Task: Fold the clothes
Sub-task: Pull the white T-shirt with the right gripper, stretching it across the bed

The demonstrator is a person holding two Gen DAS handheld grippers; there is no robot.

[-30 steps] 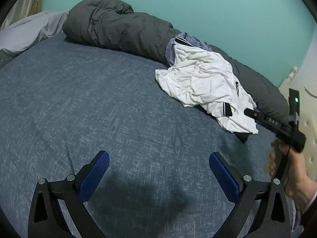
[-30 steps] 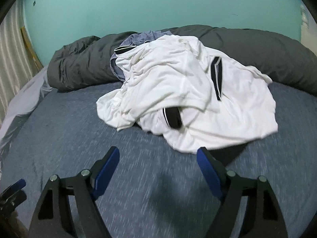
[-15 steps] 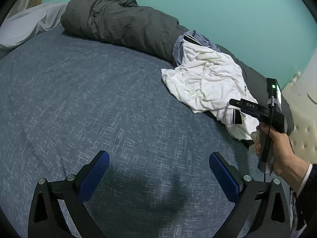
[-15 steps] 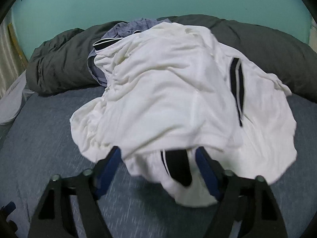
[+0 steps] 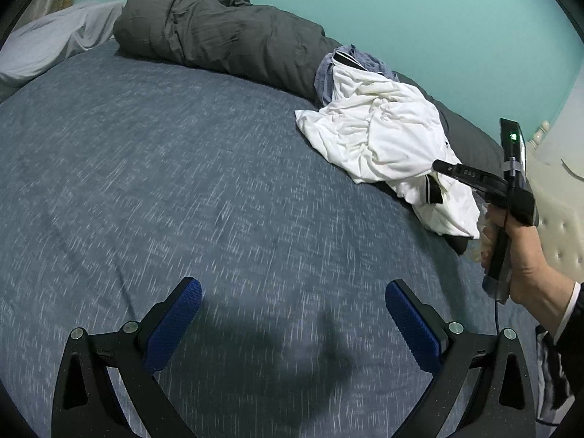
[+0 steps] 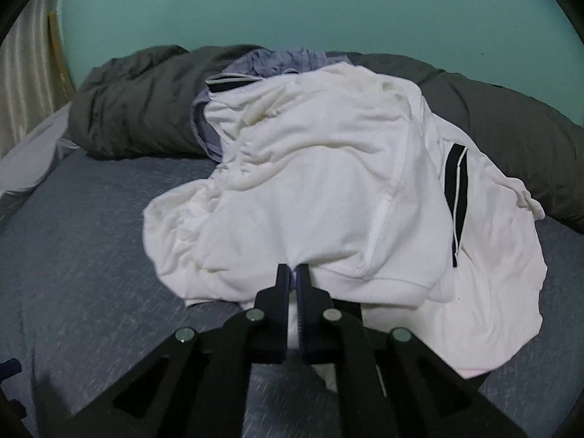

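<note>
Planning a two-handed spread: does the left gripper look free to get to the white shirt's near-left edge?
Probably yes. The left gripper is open and holds nothing, and only bare blue bedsheet lies between it and the white shirt. The right gripper pinches the other end, off that path.

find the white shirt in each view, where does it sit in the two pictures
Left wrist view: the white shirt lies crumpled at right of centre on the blue bed cover, with the right gripper at its near edge.
Right wrist view: the white shirt fills the centre, its near edge pinched in the shut right gripper.
Shared landmark: the dark grey duvet bunched behind the shirt against the teal wall.
</note>
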